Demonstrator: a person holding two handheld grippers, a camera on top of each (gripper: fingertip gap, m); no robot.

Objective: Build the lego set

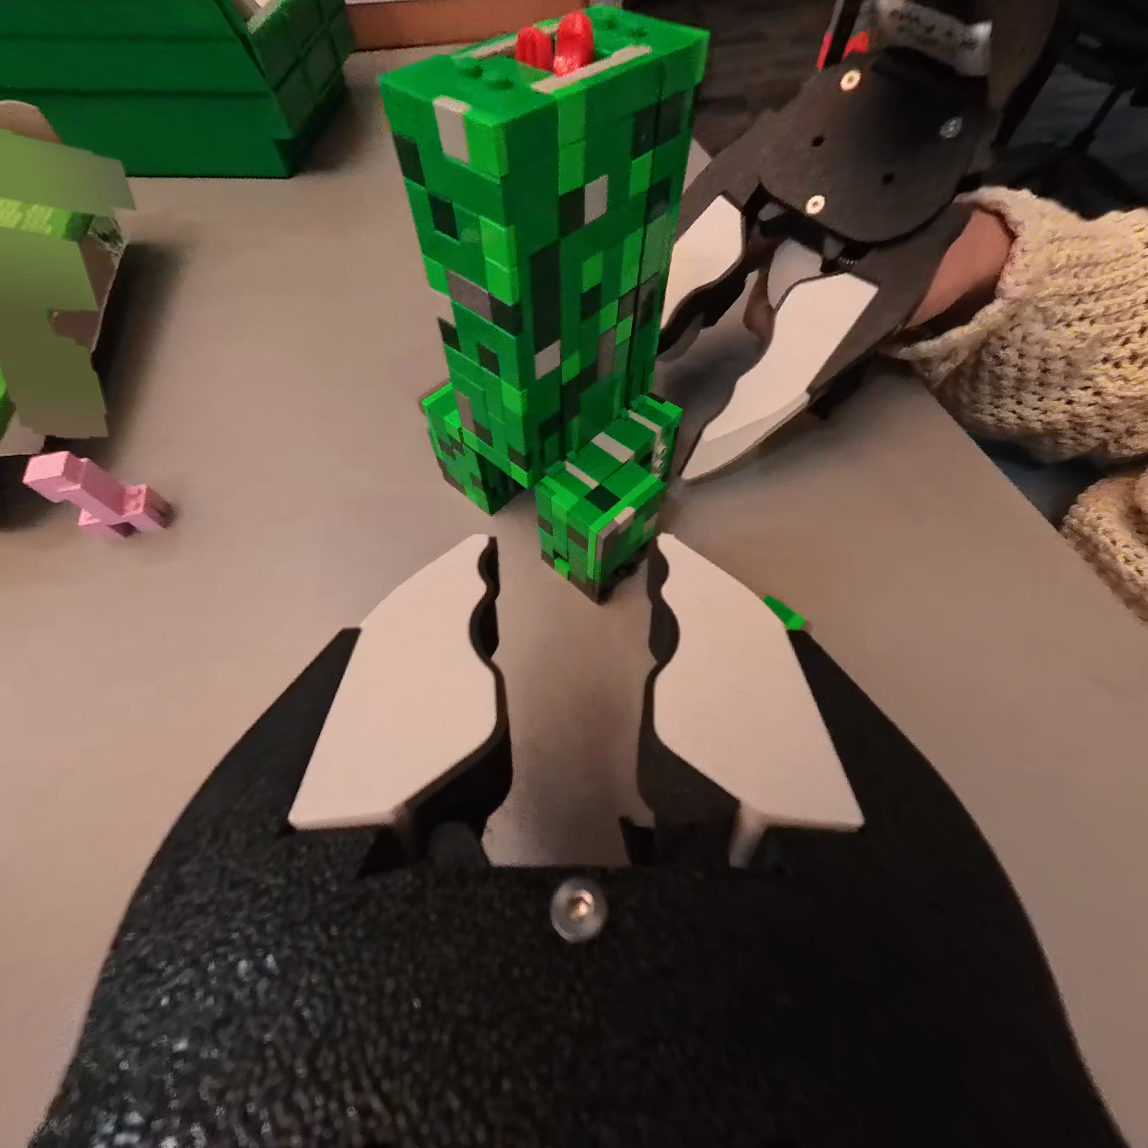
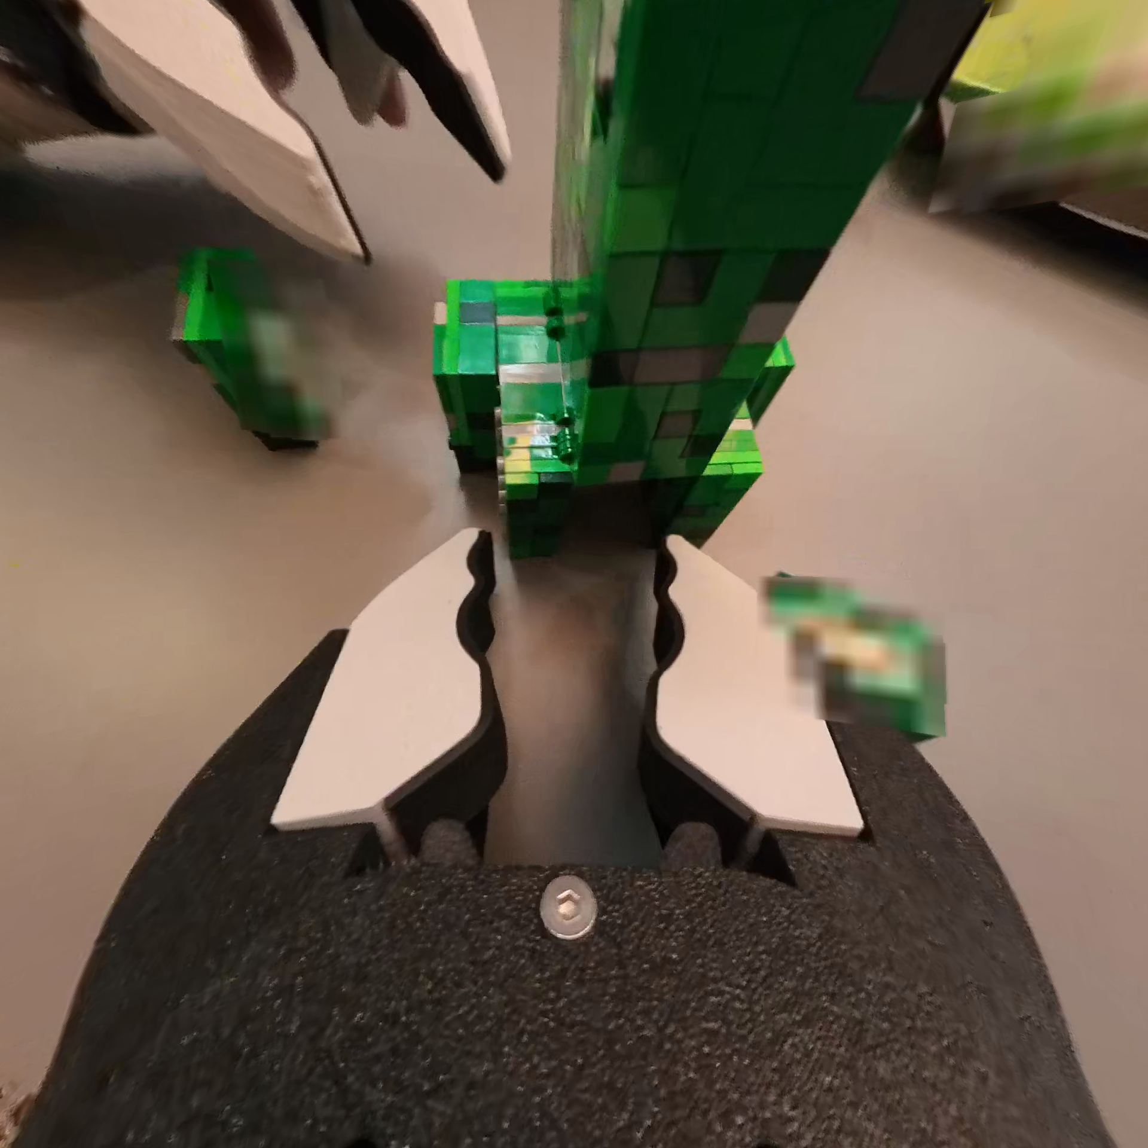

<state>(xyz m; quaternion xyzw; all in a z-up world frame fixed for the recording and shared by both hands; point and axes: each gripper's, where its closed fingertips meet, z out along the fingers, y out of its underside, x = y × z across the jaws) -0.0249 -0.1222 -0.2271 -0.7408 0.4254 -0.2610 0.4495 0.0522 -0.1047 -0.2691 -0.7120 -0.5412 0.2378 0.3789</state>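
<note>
Both my claws, left (image 1: 574,546) and right (image 2: 574,540), gaping empty; nearing foot block (image 1: 596,528) beside tower (image 1: 546,248); should grip squarely.

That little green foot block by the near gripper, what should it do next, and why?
Probably ease the left gripper forward and shut on the foot block. Its open jaws are empty, the block sits loose on the grey table just past the fingertips, beside the tall green body.

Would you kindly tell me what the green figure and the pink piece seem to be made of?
Green figure: apparently glossy moulded plastic bricks; studs and seams between the blocks show. Pink piece: probably plastic too, blocky with a duller look, though too blurred to be sure.
</note>
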